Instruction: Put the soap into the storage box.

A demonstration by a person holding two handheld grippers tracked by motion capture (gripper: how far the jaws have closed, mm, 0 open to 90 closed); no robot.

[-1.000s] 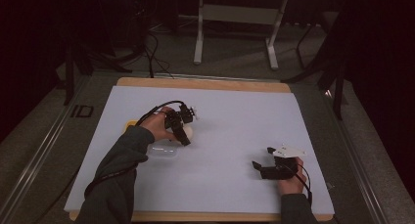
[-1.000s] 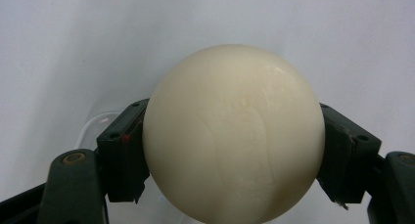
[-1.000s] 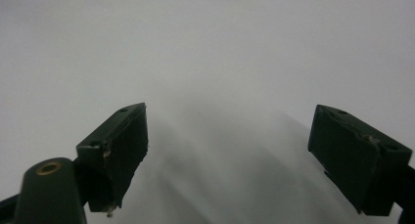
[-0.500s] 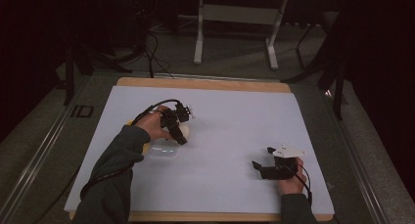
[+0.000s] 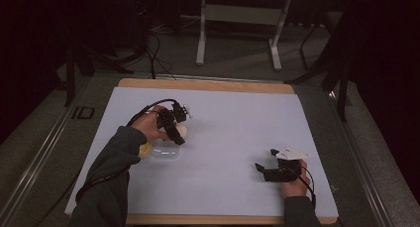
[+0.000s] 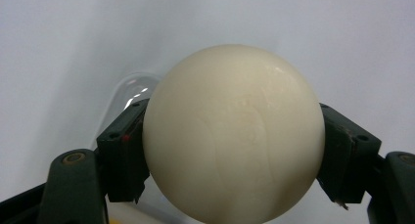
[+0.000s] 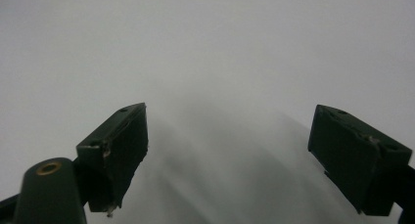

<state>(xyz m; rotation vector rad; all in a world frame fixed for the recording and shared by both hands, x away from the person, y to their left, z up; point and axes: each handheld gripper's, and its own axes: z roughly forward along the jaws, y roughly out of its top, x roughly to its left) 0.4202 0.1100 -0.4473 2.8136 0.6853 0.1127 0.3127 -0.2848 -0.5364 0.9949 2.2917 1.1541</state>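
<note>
My left gripper (image 5: pixel 177 134) is shut on a cream white ball (image 6: pixel 235 136), which sits between both black jaws in the left gripper view. In the high view the white ball (image 5: pixel 182 132) is held just above a clear plastic container (image 5: pixel 165 152) on the white table sheet (image 5: pixel 233 118). A yellow object (image 5: pixel 145 149) lies beside that container, partly hidden by the sleeve. My right gripper (image 5: pixel 262 171) rests low over the sheet at the front right. Its jaws stand wide apart in the right gripper view (image 7: pixel 227 155) with nothing between them.
The white sheet covers a wooden board (image 5: pixel 208 85) with its edge showing at the back. Beyond it stand a metal stand (image 5: pixel 237 33) and cables (image 5: pixel 153 43) on the floor. A dark rail (image 5: pixel 49 138) runs along the left side.
The left gripper with the ball has shifted slightly back and to the left over the container. The right gripper has stayed where it was.
</note>
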